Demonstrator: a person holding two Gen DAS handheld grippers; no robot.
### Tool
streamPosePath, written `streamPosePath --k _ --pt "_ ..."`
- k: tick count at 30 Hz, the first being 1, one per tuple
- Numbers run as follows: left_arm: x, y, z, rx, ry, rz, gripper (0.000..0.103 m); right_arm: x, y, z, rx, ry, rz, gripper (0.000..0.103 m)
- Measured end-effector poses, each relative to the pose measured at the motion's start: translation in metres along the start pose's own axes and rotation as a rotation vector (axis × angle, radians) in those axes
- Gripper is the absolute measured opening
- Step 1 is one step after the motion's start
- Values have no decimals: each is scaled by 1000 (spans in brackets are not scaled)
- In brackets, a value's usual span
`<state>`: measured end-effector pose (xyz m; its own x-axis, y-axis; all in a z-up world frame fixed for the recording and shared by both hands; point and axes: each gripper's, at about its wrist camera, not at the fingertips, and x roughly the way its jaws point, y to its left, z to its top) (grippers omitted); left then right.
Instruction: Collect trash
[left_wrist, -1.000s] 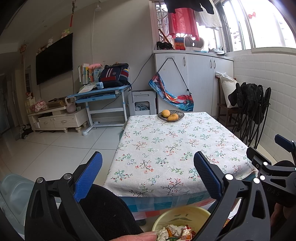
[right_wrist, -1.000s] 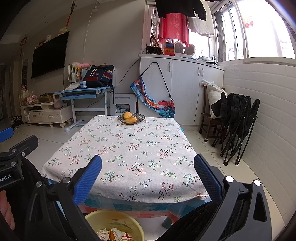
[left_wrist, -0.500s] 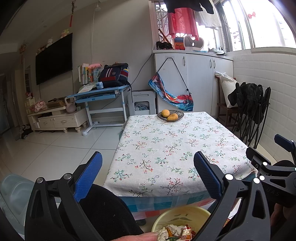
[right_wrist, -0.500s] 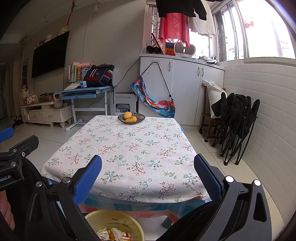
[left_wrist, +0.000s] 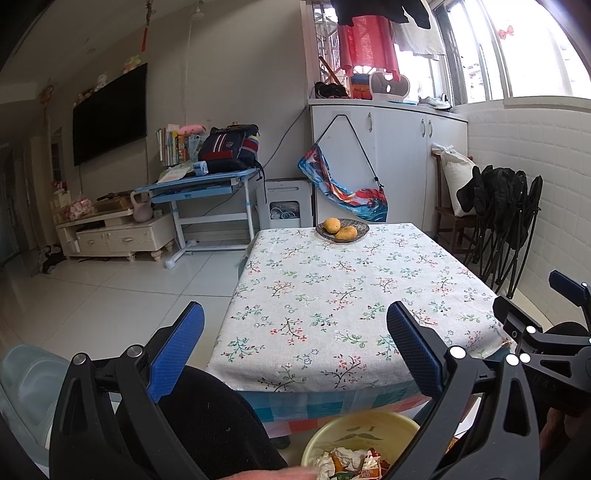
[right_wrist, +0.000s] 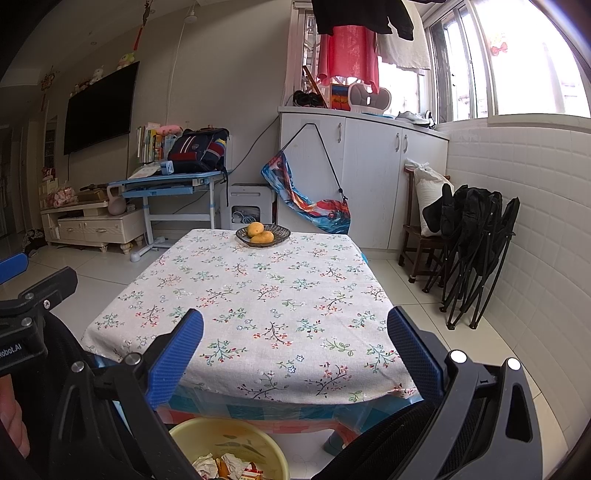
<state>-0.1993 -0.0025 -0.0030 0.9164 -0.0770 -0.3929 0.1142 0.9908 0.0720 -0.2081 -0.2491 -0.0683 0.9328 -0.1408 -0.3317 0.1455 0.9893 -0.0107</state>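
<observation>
Left gripper (left_wrist: 295, 350): held level just short of the table's near edge, jaws spread wide, nothing between the blue pads (left_wrist: 177, 352).
Right gripper (right_wrist: 295, 350): beside the left one, pointing the same way over the near edge, jaws equally wide and empty.
Trash (right_wrist: 229, 466): crumpled paper and wrappers lie inside the yellow bin (right_wrist: 192, 434), at 6 o'clock in both views, on the floor below the grippers and against the table's near side.
Table (right_wrist: 258, 295): low, covered by a floral cloth that hangs over the edges; a checked plastic layer shows under the near hem.
Fruit plate (right_wrist: 263, 234): dark dish with two mangoes at 12 o'clock, at the table's far edge.
Room: white cabinet (right_wrist: 365, 173) behind the table at 1 o'clock; blue desk (right_wrist: 173, 182) and wall television (right_wrist: 98, 109) at 10 o'clock.
Open room: pale tiled floor at 9 o'clock; at 3 o'clock folded black chairs (right_wrist: 476, 254) lean on the tiled wall, leaving a narrower strip.
</observation>
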Motion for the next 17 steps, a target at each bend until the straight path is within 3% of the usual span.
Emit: streamPosePath --k 5,17 --pt "-2 4 -1 -29 -25 31 96 0 0 0 0 1 0 95" --pt "6 -3 -3 7 32 -22 96 1 0 -1 1 2 1 95"
